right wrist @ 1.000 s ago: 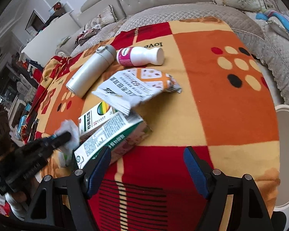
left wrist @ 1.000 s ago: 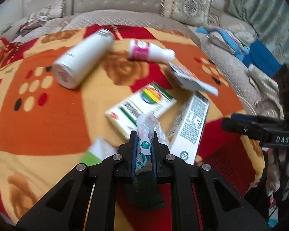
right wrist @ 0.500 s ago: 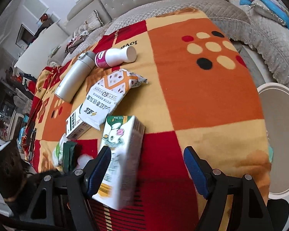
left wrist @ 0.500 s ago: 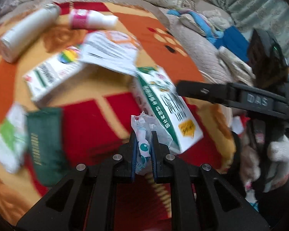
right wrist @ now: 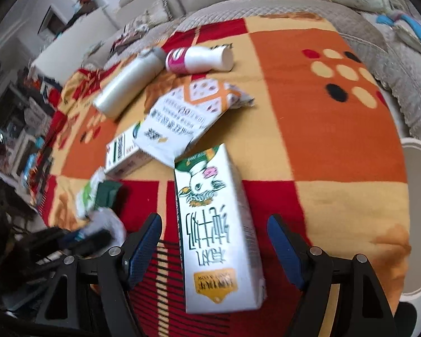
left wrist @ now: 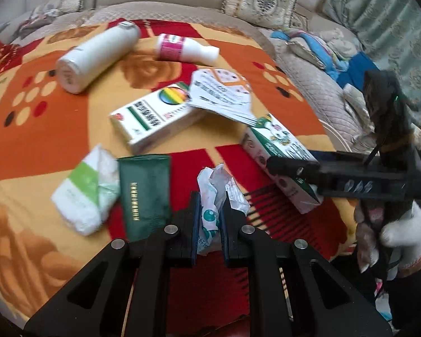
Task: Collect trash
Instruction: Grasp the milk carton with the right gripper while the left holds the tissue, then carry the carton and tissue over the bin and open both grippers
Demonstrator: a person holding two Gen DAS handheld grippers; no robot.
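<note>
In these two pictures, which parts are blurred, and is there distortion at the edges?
Left wrist view: the tissue pack is smeared by motion, while the crumpled wrapper in the left gripper stays sharp. Right wrist view: the left side is blurred; the milk carton is readable. Both views: fisheye bending with black corners.

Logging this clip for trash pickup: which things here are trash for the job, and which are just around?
Job: wrapper in the shut left tool; carton between the open right tool's fingers; snack bag; box; tissue pack; green sleeve; small bottle.
Around: flask, blanket, cushions.
</note>
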